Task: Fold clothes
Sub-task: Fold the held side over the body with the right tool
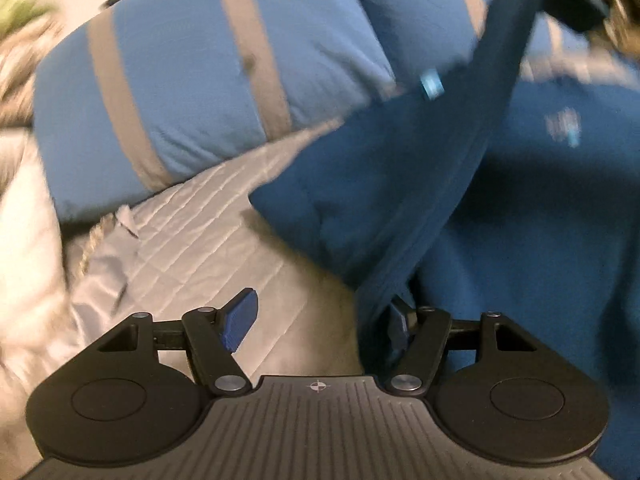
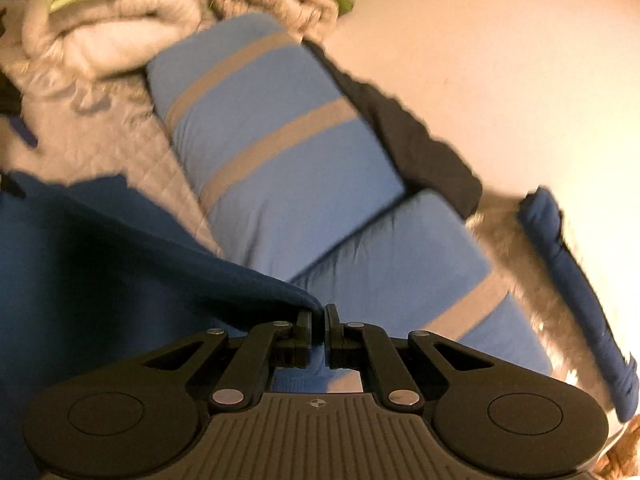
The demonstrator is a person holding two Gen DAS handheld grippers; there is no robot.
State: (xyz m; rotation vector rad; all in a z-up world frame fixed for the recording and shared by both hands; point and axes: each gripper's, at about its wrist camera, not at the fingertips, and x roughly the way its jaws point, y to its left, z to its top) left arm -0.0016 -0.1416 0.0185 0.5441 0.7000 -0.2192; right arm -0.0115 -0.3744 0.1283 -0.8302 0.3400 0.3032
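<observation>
The right claw [image 2: 318, 320] is pinching an edge of the dark blue garment [image 2: 100, 240], holding it lifted off the bed [image 2: 132, 148] so the cloth hangs taut and can be carried over into a fold. The left claw [image 1: 320, 326] is standing spread, with a raised band of the garment [image 1: 400, 208] draping against its right finger, seemingly lining up a second grip near the pillows [image 1: 180, 92].

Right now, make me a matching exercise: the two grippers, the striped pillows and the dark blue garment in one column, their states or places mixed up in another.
1. left gripper
2. right gripper
3. light blue pillows with grey stripes
4. dark blue fabric garment

A. lying on the quilted grey bedspread
B. fingers spread apart
C. pinched and lifted at one edge
D. closed on cloth

Pairs: 1-B, 2-D, 3-A, 4-C
</observation>
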